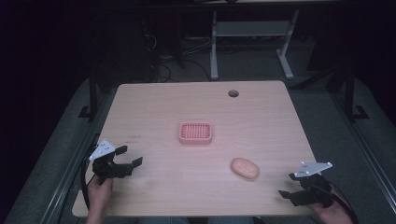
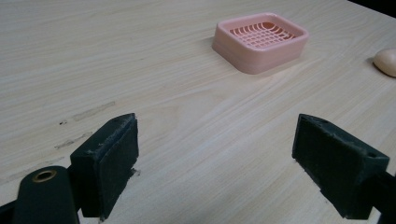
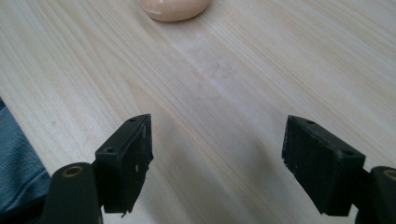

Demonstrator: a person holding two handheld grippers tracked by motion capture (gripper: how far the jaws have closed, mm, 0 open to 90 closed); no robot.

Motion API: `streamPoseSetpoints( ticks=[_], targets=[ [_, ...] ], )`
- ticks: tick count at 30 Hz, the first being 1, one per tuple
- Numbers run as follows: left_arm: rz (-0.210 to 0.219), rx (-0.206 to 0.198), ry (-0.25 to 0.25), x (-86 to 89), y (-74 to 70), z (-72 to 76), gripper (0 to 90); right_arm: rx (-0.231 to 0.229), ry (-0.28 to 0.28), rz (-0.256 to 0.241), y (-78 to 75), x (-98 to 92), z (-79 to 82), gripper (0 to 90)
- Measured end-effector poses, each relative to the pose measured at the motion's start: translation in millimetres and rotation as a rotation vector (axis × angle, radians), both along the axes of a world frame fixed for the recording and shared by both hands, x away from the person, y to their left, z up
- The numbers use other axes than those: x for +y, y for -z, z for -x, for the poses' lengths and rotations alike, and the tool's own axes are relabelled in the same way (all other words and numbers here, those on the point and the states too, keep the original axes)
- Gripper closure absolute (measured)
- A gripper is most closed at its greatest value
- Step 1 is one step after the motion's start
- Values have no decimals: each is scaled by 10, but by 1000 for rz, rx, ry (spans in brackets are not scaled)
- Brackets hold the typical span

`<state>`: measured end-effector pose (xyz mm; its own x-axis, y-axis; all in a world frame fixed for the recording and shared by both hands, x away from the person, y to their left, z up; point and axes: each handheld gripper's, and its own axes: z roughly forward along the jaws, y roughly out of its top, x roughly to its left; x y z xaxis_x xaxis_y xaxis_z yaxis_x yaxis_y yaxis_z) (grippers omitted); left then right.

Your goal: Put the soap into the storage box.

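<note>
Closest to my lens in the left gripper view, the two black jaws of my left gripper stand wide apart with nothing but bare wood grain of the table between them. Beyond them, in the upper right of that frame, I see the pink soap dish with its slotted grid floor, sitting flat on the table and well apart from the jaws; at the far right edge a slice of the peach-coloured soap bar shows, apart from the dish. From the right gripper view, my right gripper is likewise spread wide and holds nothing, its jaws hanging over empty wood, and the soap bar lies straight ahead at the top edge of the frame, cut off by it. Over in the high view, the left gripper sits at the lower left of the table, held by a hand, and the right gripper at the lower right near the table edge. That view places the soap bar lower right of centre, between the grippers but nearer the right one, and the soap dish near the middle of the table.
</note>
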<state>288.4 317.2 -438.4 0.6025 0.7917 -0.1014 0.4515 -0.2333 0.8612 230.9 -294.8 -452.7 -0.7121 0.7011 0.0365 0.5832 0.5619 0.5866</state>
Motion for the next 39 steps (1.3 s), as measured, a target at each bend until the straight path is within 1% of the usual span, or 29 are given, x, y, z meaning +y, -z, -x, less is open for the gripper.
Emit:
streamPoseSetpoints(
  ticks=[5,9,11,12,15,17,21,26,27,30,34,36,39],
  targets=[
    [0,-5,-2,-3,-3,11,143,-3,-23,16,-32,55,-59,241],
    [10,-7,-8,16,3,26,143,8,-43,21,-87,131,-139,240],
    [13,-13,-13,24,4,14,143,13,-54,29,-101,163,-170,240],
    [10,-13,-18,31,3,10,143,15,-65,38,-110,188,-197,239],
    [18,-8,-23,43,12,6,143,26,-83,53,-149,262,-254,230],
    [23,-13,-27,43,11,1,143,22,-101,63,-180,315,-291,230],
    [10,-14,-23,40,18,-14,143,20,-124,89,-240,406,-350,226],
    [10,-12,-34,58,29,-11,143,23,-148,99,-306,493,-403,222],
    [15,-17,-39,64,31,-12,142,25,-151,98,-309,507,-411,222],
    [22,-17,-39,81,25,-2,143,31,-169,111,-307,570,-452,221],
    [17,-16,-39,83,28,3,143,38,-186,122,-301,638,-495,219],
    [22,-16,-37,82,25,11,143,40,-193,131,-304,669,-510,219],
    [17,-16,-36,93,22,12,143,42,-200,132,-317,710,-524,217]
  ],
)
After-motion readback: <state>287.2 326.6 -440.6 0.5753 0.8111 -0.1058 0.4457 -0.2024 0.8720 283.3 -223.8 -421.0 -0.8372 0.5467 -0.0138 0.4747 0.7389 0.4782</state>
